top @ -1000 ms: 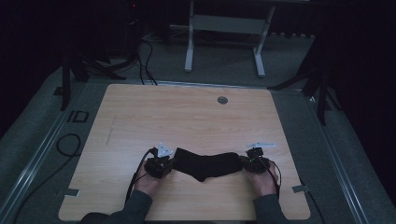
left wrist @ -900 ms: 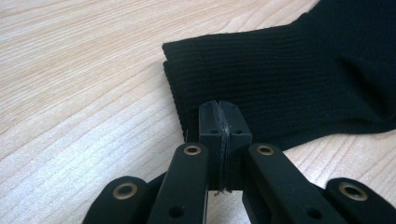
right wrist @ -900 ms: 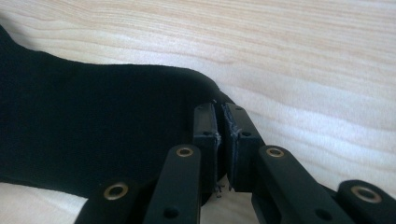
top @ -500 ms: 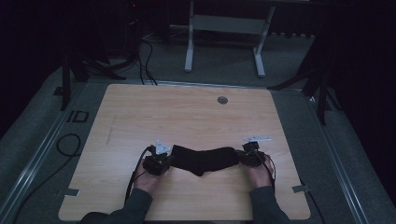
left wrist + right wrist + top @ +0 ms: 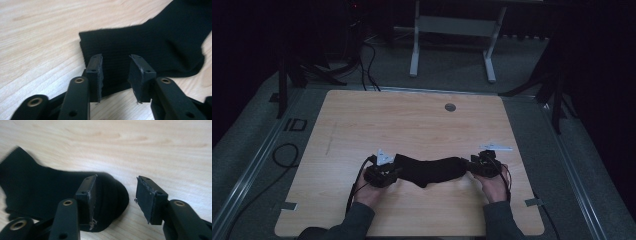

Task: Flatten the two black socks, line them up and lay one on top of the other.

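A black sock [image 5: 432, 170] lies flat on the wooden table [image 5: 412, 125] near its front edge, stretched left to right. My left gripper [image 5: 392, 172] is at its cuff end. In the left gripper view the cuff [image 5: 150, 42] lies under and between the jaws of that gripper [image 5: 115, 58], which have just been opening and stand apart without pressing it. My right gripper [image 5: 473, 167] is at the toe end. In the right gripper view the rounded toe [image 5: 50, 190] reaches partly into the gap of that gripper [image 5: 116, 178], whose jaws have also just been opening and stand off the fabric.
A round grommet [image 5: 450, 107] sits near the table's far edge. Behind the table stand a grey metal frame [image 5: 452, 25] and cables [image 5: 367, 55] on the floor. Tape strips [image 5: 534, 202] mark the front corners. Bare wood stretches beyond the sock.
The right hand has shifted slightly to the left, and the sock now looks shorter and slacker on the table. The left hand has stayed put.
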`<state>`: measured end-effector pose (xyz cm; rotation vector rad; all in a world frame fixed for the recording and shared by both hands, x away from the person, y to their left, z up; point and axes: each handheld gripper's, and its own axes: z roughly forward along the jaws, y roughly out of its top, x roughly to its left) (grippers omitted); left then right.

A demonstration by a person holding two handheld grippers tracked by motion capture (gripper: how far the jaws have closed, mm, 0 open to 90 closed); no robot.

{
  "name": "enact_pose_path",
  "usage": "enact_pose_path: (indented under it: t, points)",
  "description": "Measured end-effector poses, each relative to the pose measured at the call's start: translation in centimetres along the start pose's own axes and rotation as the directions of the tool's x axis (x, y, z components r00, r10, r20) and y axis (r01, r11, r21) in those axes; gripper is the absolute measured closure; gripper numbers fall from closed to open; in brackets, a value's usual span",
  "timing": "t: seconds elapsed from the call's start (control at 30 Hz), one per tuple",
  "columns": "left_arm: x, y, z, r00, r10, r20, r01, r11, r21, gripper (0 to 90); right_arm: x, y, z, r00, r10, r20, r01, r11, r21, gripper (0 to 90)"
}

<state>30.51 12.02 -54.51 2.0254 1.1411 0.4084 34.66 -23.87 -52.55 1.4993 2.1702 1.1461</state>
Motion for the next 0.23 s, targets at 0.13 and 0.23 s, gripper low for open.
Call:
enact_pose_path:
  t: [0.13,0.23]
  points:
    - [0.3,0.2,-0.8,0.9996,-0.014,0.025,0.015,0.9987,-0.048,59.2,-0.3,0.3,-1.3,1.0000,-0.004,0.001,0.004,0.999,-0.044,46.6]
    - [0.8,0.4,-1.3,0.9998,-0.017,0.006,0.017,0.9977,-0.066,59.0,-1.1,0.1,-1.6,0.9989,0.003,0.047,-0.001,0.999,-0.045,46.1]
